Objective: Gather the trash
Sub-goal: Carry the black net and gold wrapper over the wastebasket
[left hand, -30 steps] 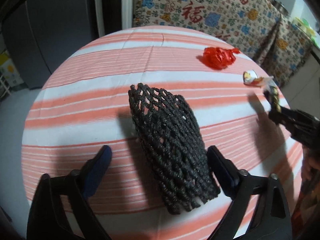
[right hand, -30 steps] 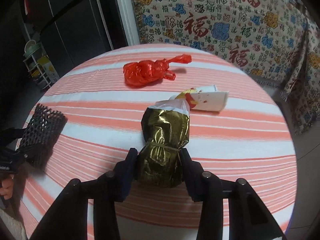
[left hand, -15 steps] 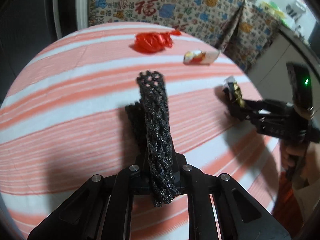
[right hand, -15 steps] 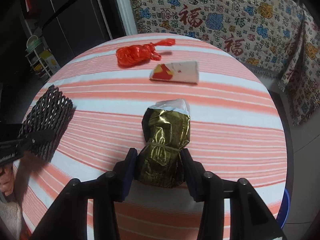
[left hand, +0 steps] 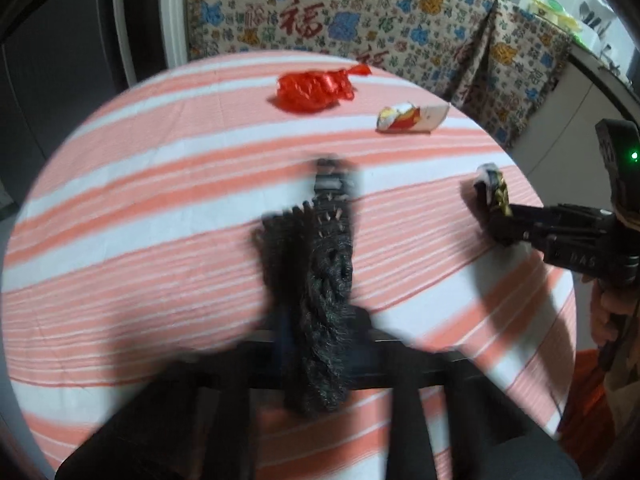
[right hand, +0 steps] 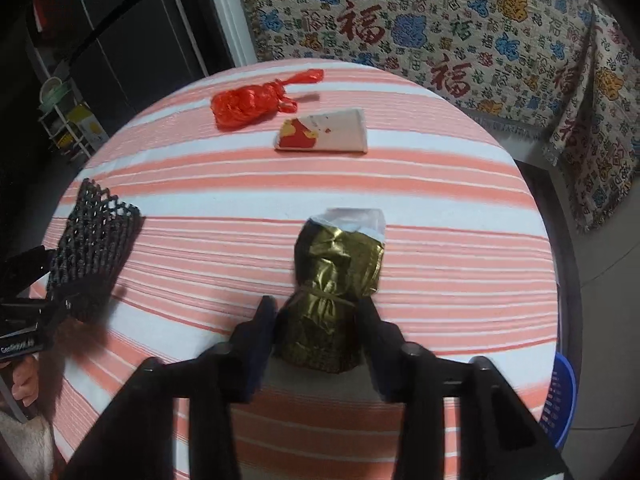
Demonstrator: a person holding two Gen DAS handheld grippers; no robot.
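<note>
Covering round table (right hand: 440,168): striped cloth, patterned curtain (right hand: 460,20) behind.

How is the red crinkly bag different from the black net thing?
The red plastic bag is bright, shiny and scrunched into a ball; the black foam net is dull, full of holes and squashed flat. The red plastic bag lies loose at the far side of the striped table; the black foam net is pinched in the left hand-held gripper. Both are soft, squashy trash.

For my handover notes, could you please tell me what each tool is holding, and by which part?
The left tool pinches the black foam net flat near its lower end. The right tool, jaws closing, grips the gold foil wrapper around its lower bulge.
</note>
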